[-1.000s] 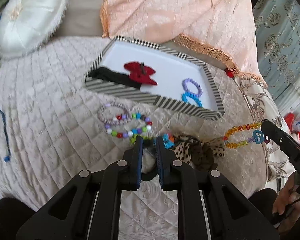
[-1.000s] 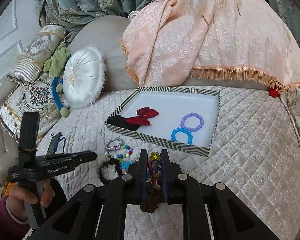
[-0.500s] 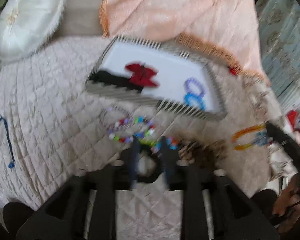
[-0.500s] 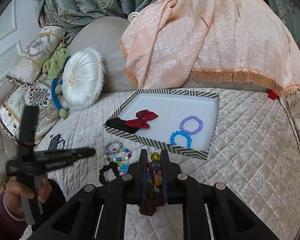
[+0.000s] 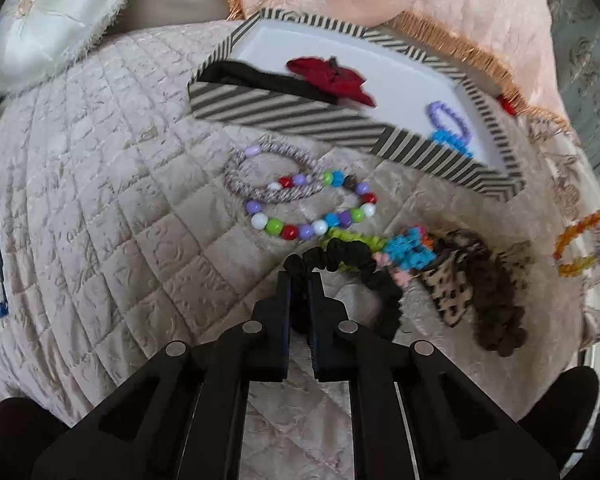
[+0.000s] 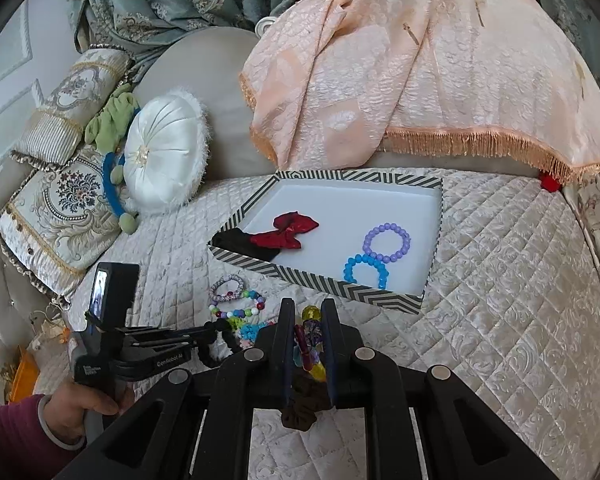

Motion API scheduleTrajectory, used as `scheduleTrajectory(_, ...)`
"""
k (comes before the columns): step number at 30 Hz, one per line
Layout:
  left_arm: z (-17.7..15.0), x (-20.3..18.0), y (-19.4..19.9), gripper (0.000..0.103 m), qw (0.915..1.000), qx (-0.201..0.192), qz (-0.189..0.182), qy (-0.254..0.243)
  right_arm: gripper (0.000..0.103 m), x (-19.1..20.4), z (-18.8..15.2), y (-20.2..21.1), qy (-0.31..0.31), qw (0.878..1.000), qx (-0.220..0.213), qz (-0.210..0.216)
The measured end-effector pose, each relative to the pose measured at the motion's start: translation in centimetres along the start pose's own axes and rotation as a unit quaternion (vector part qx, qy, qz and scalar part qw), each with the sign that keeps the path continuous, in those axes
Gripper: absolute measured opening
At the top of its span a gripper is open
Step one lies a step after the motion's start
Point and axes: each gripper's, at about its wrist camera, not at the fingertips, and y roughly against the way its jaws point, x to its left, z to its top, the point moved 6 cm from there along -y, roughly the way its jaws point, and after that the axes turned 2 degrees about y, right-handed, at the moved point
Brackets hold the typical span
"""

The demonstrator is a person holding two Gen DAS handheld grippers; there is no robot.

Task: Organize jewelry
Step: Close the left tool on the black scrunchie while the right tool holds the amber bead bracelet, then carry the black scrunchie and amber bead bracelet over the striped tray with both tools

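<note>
On the quilted bedspread (image 5: 112, 216), just in front of the striped tray (image 5: 284, 116), I have my left gripper (image 5: 299, 276) clamped on the black scrunchie (image 5: 364, 268), whose loop trails off to the right beside a leopard scrunchie (image 5: 456, 288). A multicoloured bead bracelet (image 5: 312, 216) lies just beyond my fingertips, overlapping a grey corded bracelet (image 5: 260, 172). My right gripper (image 6: 307, 320) is closed on a strand of orange and yellow beads (image 6: 310, 340). Inside the tray sit a red bow (image 6: 286, 230), a purple bead bracelet (image 6: 387, 243) and a blue one (image 6: 365, 271).
</note>
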Motion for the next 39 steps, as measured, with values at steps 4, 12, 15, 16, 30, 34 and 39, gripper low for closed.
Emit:
scheduleTrajectory(4, 1.3, -0.6, 2.8, 0.006, 0.9993, -0.025, -0.028, 0.002, 0.012, 0.0, 0.5, 0.1, 0.002, 1.0, -0.004, 0.0)
scheduleTrajectory(12, 4.7, -3.5, 7.3, 0.006, 0.9961, -0.07, -0.049, -0.021, 0.012, 0.6, 2.0, 0.4, 0.014, 1.0, -0.014, -0.002)
scheduleTrajectory(15, 5.9, -4.4, 8.2, 0.006, 0.9952, -0.083, -0.043, -0.029, 0.012, 0.6, 2.6, 0.3, 0.016, 1.0, -0.017, -0.002)
scheduleTrajectory(16, 6.3, -4.7, 8.3, 0.006, 0.9948, -0.087, -0.041, -0.033, 0.012, 0.6, 2.8, 0.3, 0.017, 1.0, -0.018, -0.003)
scheduleTrajectory(30, 9.9, -7.5, 6.3, 0.006, 0.9932, -0.096, -0.023, -0.061, 0.012, -0.2, 5.7, -2.6, 0.024, 1.0, -0.008, -0.008)
scheduleTrajectory(34, 11.0, -7.9, 4.7, 0.006, 0.994, -0.088, -0.022, -0.06, 0.012, -1.0, 6.7, -4.1, 0.023, 1.0, -0.002, -0.01)
scheduleTrajectory(39, 12.3, -8.2, 2.3, 0.006, 0.9953, -0.076, -0.027, -0.053, 0.012, -2.1, 7.9, -7.0, 0.02, 1.0, 0.015, -0.012)
